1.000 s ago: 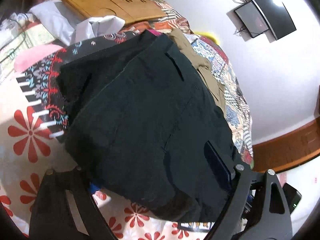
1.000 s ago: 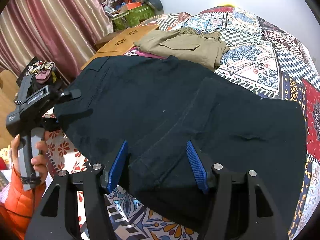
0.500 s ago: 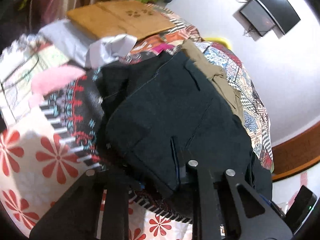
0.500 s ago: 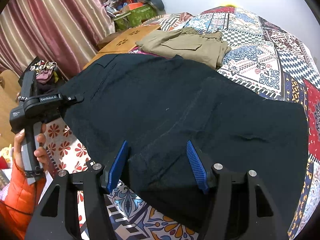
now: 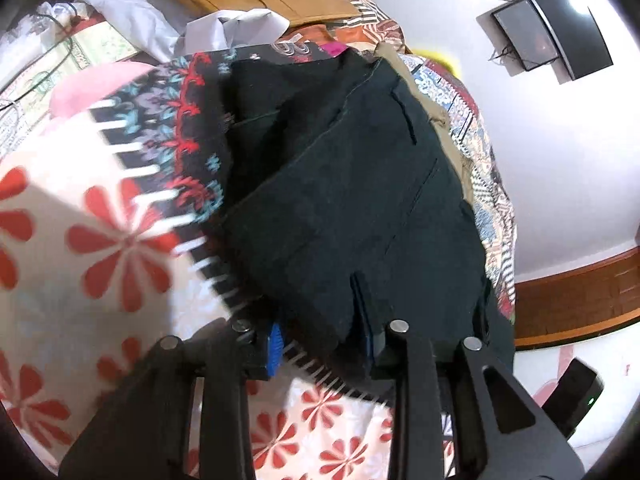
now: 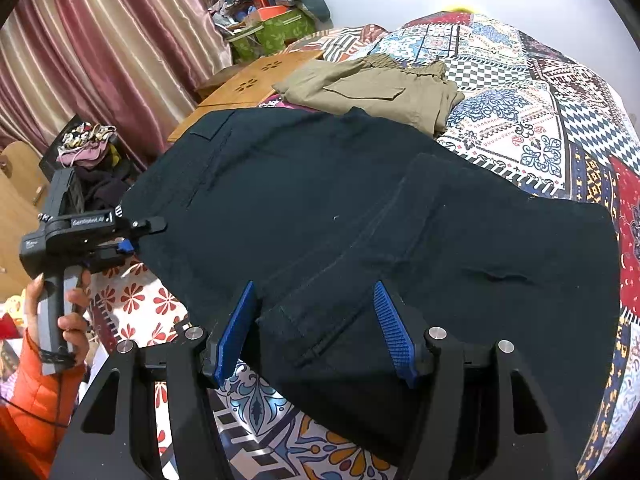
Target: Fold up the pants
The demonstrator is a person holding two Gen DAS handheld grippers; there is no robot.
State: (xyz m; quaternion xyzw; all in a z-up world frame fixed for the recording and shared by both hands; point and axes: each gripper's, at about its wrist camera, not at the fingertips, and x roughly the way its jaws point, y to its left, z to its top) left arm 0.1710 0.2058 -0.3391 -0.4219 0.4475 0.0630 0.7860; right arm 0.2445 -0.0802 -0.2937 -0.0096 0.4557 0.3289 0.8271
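My left gripper [image 6: 132, 236] pinches the black pants' [image 6: 360, 216] edge. My right gripper [image 6: 316, 332] gapes wide over their near hem. Khaki pants [image 6: 384, 92] lie beyond.

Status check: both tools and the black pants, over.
Left tool closed on the black pants at their edge. Right tool open, straddling the near hem. Pants spread on the bed; khaki pants touching the far edge.

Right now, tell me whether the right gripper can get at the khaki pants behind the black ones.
Probably yes, with a long reach. The right gripper is open, straddling the black pants' near edge. The khaki pants lie uncovered beyond them, nothing standing between.
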